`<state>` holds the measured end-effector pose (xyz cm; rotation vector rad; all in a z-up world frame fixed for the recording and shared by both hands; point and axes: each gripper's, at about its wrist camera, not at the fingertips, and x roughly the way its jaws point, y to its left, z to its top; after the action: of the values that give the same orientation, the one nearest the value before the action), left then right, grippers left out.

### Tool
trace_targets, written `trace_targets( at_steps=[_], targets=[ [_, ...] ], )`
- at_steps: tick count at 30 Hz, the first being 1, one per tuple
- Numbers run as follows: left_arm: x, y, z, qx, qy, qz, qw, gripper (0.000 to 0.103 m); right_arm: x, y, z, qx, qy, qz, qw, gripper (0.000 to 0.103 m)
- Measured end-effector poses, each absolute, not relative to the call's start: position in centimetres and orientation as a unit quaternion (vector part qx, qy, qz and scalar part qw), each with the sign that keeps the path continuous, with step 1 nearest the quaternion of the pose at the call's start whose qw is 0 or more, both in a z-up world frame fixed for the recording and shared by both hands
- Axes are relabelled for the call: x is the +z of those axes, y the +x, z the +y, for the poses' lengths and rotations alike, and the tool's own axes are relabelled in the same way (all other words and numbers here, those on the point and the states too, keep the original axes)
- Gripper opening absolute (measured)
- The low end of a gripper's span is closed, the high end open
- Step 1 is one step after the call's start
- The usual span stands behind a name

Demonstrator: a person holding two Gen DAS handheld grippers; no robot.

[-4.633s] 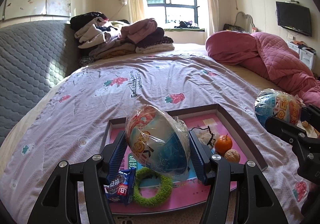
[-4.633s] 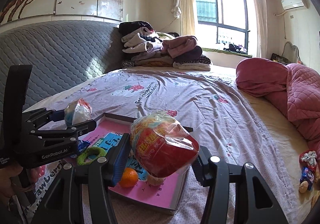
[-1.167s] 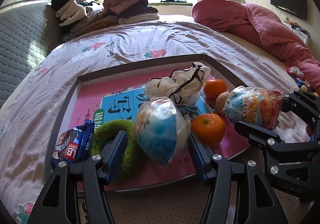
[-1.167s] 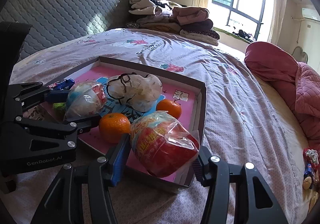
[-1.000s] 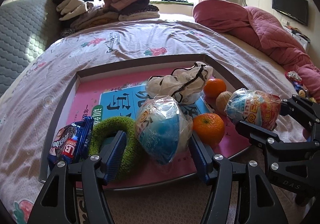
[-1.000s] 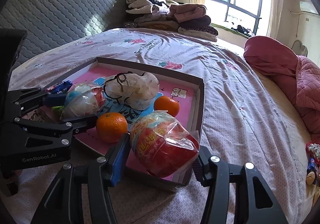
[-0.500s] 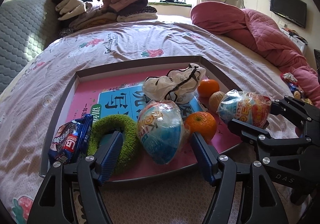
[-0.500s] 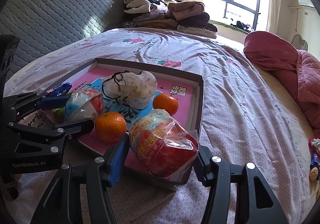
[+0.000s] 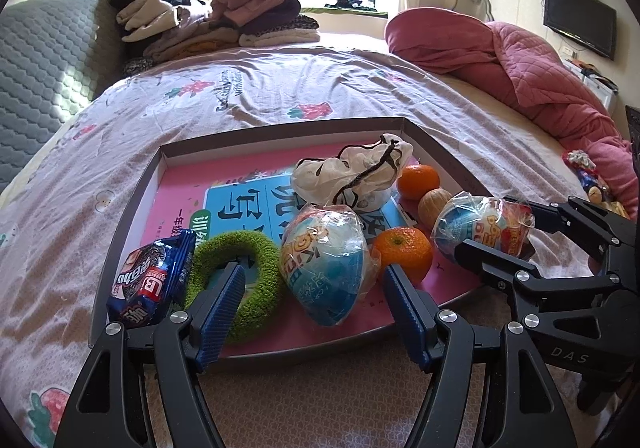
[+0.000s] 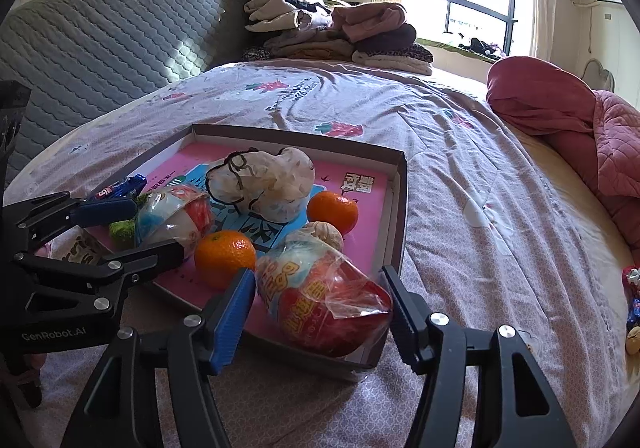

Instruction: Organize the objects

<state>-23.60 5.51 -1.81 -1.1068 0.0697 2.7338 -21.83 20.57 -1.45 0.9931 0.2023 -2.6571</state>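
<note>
A shallow pink-lined box tray (image 9: 132, 199) (image 10: 400, 207) lies on the bed. My left gripper (image 9: 314, 288) is open around a blue wrapped egg toy (image 9: 326, 264) that rests in the tray; its fingers stand apart from it. My right gripper (image 10: 318, 302) is open around a red wrapped egg toy (image 10: 326, 300) lying at the tray's near corner. The tray also holds two oranges (image 9: 402, 254) (image 9: 418, 181), a walnut (image 9: 434, 201), a white bag (image 9: 354, 175), a green ring (image 9: 236, 276) and a blue snack pack (image 9: 150, 280).
The tray sits on a lilac bedsheet (image 9: 260, 87). A pile of folded clothes (image 9: 208, 17) lies at the head of the bed. A red quilt (image 9: 540, 79) lies to the right, with small wrapped items (image 10: 632, 300) below it. A grey padded headboard (image 10: 100, 47) stands left.
Both grippers lowered their egg toys into the tray, then opened. The toys now rest on the tray, free of the fingers.
</note>
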Motion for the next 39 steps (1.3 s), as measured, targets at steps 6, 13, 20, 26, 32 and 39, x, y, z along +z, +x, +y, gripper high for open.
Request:
trace_targets(
  at_steps=[6, 13, 20, 26, 32, 39],
  targets=[
    [-1.6, -23.5, 5.4, 0.923, -0.373, 0.022, 0.089, 0.073, -0.9, -21.6, 20.9, -0.929, 0.335, 0.064, 0.142, 0.067],
    [-0.7, -23.2, 5.1, 0.926, -0.368, 0.022, 0.080, 0.073, 0.2, -21.4, 20.9, -0.935, 0.321, 0.057, 0.137, 0.068],
    [0.3, -22.7, 4.5, 0.929, -0.362, 0.020, 0.073, 0.073, 1.7, -20.7, 20.7, -0.941, 0.306, 0.048, 0.139, 0.069],
    [1.6, -21.9, 4.0, 0.932, -0.355, 0.019, 0.067, 0.073, 3.8, -19.3, 20.4, -0.947, 0.282, 0.037, 0.152, 0.072],
    [3.4, -20.6, 3.4, 0.938, -0.341, 0.014, 0.062, 0.073, 5.7, -17.7, 20.0, -0.953, 0.259, 0.029, 0.157, 0.072],
    [5.2, -18.8, 2.6, 0.944, -0.326, 0.010, 0.048, 0.073, 7.7, -15.9, 20.0, -0.959, 0.237, 0.006, 0.155, 0.072]
  ],
)
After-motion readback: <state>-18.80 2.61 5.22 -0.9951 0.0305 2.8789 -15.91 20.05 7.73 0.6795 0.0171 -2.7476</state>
